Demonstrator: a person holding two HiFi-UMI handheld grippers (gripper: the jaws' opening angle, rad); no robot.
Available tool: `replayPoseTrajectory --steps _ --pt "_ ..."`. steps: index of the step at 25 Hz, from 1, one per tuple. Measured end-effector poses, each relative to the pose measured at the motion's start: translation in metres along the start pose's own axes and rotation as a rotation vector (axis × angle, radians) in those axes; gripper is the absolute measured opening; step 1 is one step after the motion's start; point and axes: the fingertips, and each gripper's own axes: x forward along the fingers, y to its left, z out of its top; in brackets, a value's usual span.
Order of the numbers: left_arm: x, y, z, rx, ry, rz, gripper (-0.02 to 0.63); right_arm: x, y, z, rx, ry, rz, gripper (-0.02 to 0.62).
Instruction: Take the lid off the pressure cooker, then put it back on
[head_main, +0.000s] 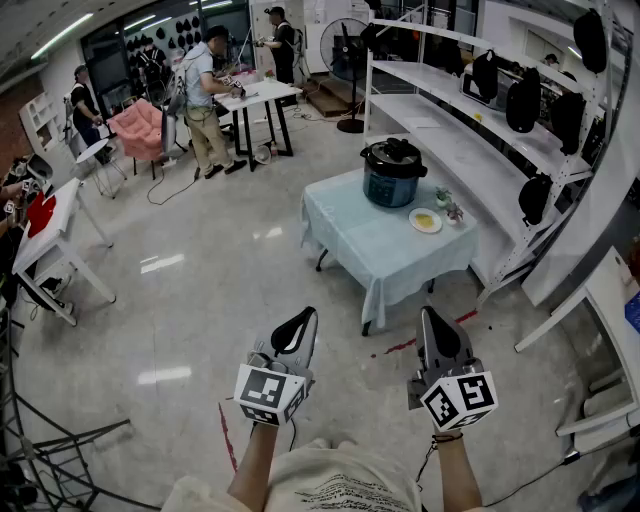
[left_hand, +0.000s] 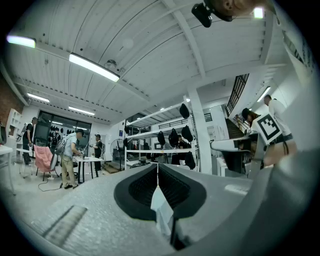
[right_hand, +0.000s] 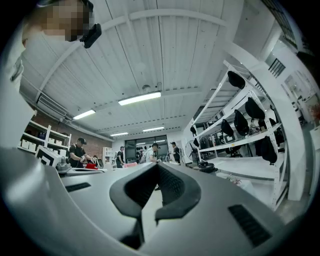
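The dark pressure cooker (head_main: 393, 178) stands with its black lid (head_main: 394, 153) on, at the far corner of a small table (head_main: 370, 250) covered in a light blue cloth. Both grippers hang over the floor well short of that table. My left gripper (head_main: 308, 314) is shut and holds nothing. My right gripper (head_main: 428, 313) is also shut and empty. In the left gripper view the left gripper (left_hand: 157, 167) has its jaws pressed together, pointing level across the room. The right gripper (right_hand: 157, 167) in the right gripper view shows the same, aimed slightly upward.
A white plate (head_main: 425, 221) with yellow food and a small item (head_main: 447, 207) sit on the cloth beside the cooker. White shelving (head_main: 480, 130) runs behind the table. People work at a white table (head_main: 255, 95) at the back; a floor fan (head_main: 346, 60) stands near it.
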Motion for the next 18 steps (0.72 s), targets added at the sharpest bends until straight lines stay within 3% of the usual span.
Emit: replayPoseTrajectory --steps 4,9,12,13,15,18 --pt "0.001 -0.001 -0.003 0.016 0.017 0.004 0.025 -0.001 -0.004 -0.005 -0.016 0.011 0.035 0.005" --pt "0.007 -0.003 -0.004 -0.011 -0.012 0.008 0.026 0.001 -0.02 -0.014 0.003 0.026 0.02 0.013" --pt "0.011 -0.007 -0.004 -0.033 -0.03 -0.003 0.028 0.002 -0.028 -0.018 0.037 0.026 0.021 0.113" --pt "0.013 -0.008 -0.006 -0.044 -0.028 -0.002 0.036 0.003 -0.031 -0.019 0.037 0.026 0.025 0.118" --pt "0.019 -0.009 -0.011 -0.066 -0.017 0.005 0.16 0.004 -0.036 -0.022 0.029 0.03 0.027 0.133" --pt "0.024 -0.011 -0.018 -0.077 -0.008 0.025 0.192 0.005 -0.043 -0.027 0.043 0.033 0.02 0.211"
